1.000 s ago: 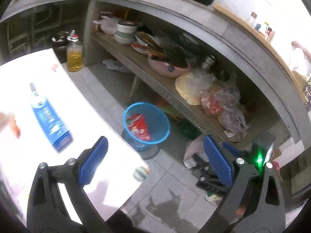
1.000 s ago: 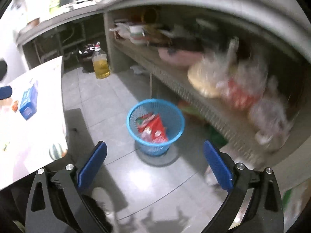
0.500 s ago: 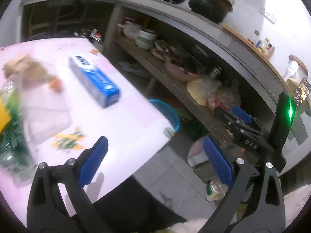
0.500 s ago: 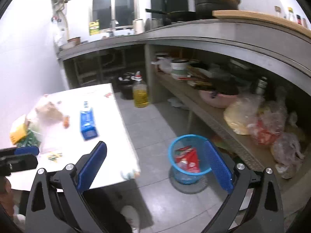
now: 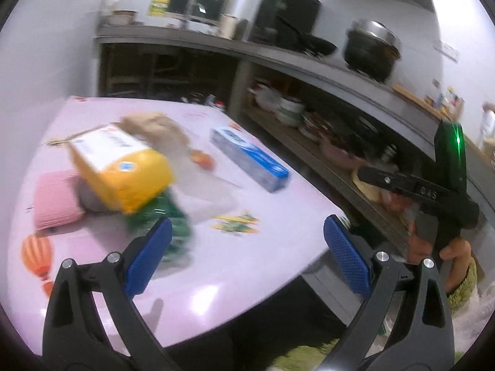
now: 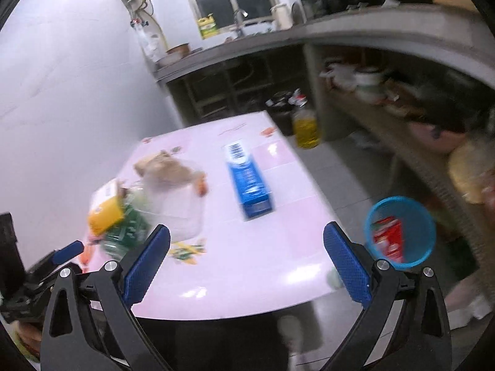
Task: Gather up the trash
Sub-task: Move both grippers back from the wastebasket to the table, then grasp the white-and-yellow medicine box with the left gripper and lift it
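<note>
- Step in hand, as I judge it: reaching for the next piece of trash; both grippers face the pink table (image 5: 235, 266) and neither holds anything
- The left gripper (image 5: 244, 255) has its blue pads spread wide apart, nothing between them, low over the near edge of the table
- The right gripper (image 6: 246, 259) is likewise spread wide and bare, at the near right edge
- Trash lies on the far left of the table: a yellow carton (image 5: 119, 167) leaning on a green wrapper (image 5: 161, 216), a clear plastic container (image 6: 176, 204) beside them, and a blue box (image 6: 249, 182) lying flat, apart to the right
- Small torn scraps (image 5: 236, 224) sit nearest the left gripper
- The blue bin (image 6: 400, 232) stands on the floor to the right of the table, with a red packet (image 6: 388, 238) already inside
- Next move calls for picking one item, probably the carton pile, lowering the pads around it and closing before the carry to the bin; motion blur makes exact edges hard to tell
</note>
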Tool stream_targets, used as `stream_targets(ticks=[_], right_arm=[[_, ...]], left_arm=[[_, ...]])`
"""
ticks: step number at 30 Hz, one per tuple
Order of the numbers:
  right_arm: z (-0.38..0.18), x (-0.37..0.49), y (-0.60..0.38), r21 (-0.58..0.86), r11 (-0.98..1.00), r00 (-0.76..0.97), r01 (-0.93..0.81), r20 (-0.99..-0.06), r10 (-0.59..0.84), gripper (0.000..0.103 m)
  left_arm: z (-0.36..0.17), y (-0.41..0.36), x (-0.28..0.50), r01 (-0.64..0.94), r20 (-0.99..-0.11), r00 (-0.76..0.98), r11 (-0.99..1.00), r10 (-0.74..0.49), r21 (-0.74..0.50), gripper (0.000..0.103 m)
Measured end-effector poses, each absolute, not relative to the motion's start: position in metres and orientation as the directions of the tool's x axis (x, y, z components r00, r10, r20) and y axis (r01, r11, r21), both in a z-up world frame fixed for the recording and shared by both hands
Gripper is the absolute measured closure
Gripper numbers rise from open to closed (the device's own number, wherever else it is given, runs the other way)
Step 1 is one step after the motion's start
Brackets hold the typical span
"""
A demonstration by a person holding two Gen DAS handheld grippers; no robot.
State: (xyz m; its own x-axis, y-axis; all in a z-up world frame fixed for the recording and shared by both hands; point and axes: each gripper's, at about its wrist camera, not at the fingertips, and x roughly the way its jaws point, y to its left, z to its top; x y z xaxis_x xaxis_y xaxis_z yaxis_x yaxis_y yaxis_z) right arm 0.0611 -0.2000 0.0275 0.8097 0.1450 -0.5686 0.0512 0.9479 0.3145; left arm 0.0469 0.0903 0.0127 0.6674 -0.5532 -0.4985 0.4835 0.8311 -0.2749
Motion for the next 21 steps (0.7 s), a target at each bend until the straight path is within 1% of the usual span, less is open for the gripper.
stream_targets(ticks=[5, 8, 11, 13, 15, 19, 21], right_arm=[[0.024, 0.079, -0.183, 0.353, 0.935, 0.789, 0.014, -0.579, 0.207, 0.008], [0.022, 0.087, -0.172, 0.354, 0.935, 0.778, -0.006, -0.586, 0.226, 0.009], [0.020, 0.093, -0.164, 0.354, 0.935, 0.768, -0.025, -0.592, 0.245, 0.009], [0.019, 0.096, -0.160, 0.352, 0.936, 0.760, -0.033, -0.599, 0.252, 0.009], [0.016, 0.099, -0.156, 0.348, 0.937, 0.754, -0.036, -0.605, 0.254, 0.009], [0.013, 0.102, -0.156, 0.348, 0.937, 0.750, -0.028, -0.613, 0.250, 0.009], [0.008, 0.104, -0.159, 0.354, 0.935, 0.745, -0.020, -0.619, 0.250, 0.009]], left_arm=[[0.022, 0.125, 0.062, 0.379, -0.472, 0.743, 0.880, -0.475, -0.287, 0.009], [0.025, 0.144, 0.081, 0.298, -0.479, 0.770, 0.901, -0.422, -0.316, 0.009], [0.026, 0.158, 0.117, 0.196, -0.524, 0.761, 0.906, -0.382, -0.376, 0.009], [0.026, 0.161, 0.144, 0.121, -0.579, 0.743, 0.918, -0.337, -0.379, 0.009], [0.026, 0.161, 0.168, 0.067, -0.606, 0.734, 0.919, -0.309, -0.388, 0.009], [0.023, 0.153, 0.200, -0.019, -0.651, 0.723, 0.936, -0.229, -0.351, 0.009], [0.019, 0.145, 0.210, -0.054, -0.683, 0.706, 0.948, -0.185, -0.313, 0.009]])
